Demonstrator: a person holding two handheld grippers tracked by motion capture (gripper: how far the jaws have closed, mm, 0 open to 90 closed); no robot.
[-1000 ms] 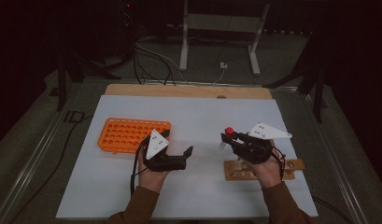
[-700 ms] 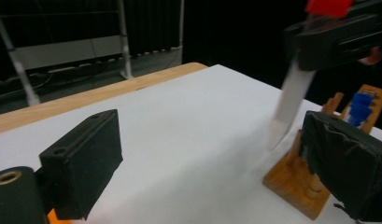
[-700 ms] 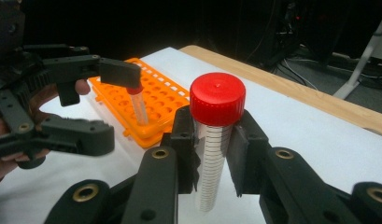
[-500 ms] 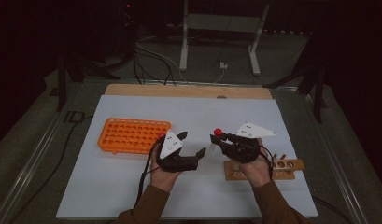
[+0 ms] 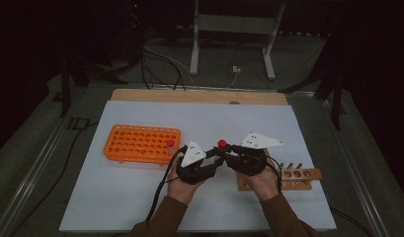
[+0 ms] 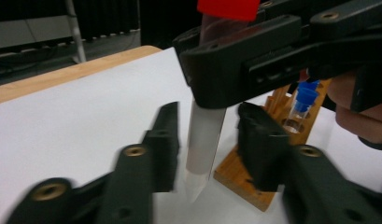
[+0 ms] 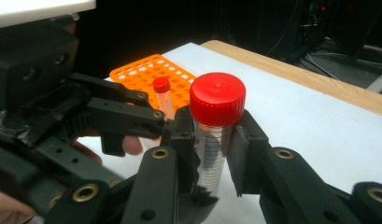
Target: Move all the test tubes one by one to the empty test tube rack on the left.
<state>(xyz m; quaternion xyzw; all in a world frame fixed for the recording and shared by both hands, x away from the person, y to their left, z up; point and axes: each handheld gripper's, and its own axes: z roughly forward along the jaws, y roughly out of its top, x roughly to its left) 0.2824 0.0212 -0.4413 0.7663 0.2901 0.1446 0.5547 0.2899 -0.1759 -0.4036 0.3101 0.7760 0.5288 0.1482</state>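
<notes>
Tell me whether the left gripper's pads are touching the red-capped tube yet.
Apart. In the left gripper view, the left gripper's jaws, which have just been closing, flank the lower end of the red-capped tube with white table visible on both sides. The right gripper clamps it.

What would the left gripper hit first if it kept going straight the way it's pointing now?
Most likely the red-capped tube, held upright by the right gripper. Its lower end already hangs between the left gripper fingers, which have just been closing. Behind it stands the wooden rack, though depth is unclear.
</notes>
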